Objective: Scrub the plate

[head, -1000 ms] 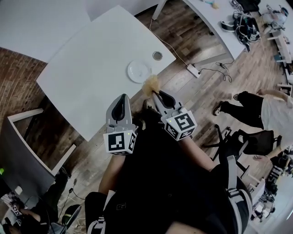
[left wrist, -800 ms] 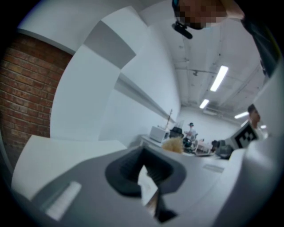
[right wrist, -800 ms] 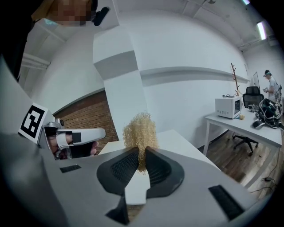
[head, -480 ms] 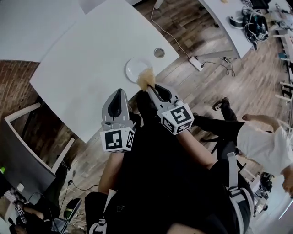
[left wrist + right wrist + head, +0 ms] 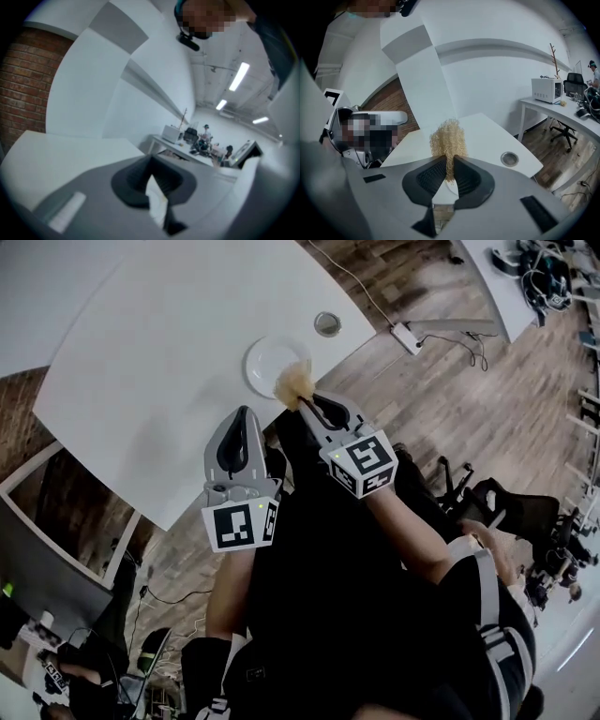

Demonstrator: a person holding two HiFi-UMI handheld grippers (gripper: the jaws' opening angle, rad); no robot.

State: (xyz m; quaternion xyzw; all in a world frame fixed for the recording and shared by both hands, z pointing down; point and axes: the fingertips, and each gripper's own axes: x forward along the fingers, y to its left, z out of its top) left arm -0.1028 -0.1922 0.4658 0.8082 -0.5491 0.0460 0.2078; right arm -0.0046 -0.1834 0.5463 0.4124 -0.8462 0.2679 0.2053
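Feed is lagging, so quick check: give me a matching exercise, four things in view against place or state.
1 round white plate
2 tan curly-fibre scrubber
3 round metal grommet
4 left tongs

a pinched in right tongs
b shut, empty
c set in white table, beyond the plate
d lying flat on the table top

Pairs: 1-d, 2-a, 3-c, 4-b
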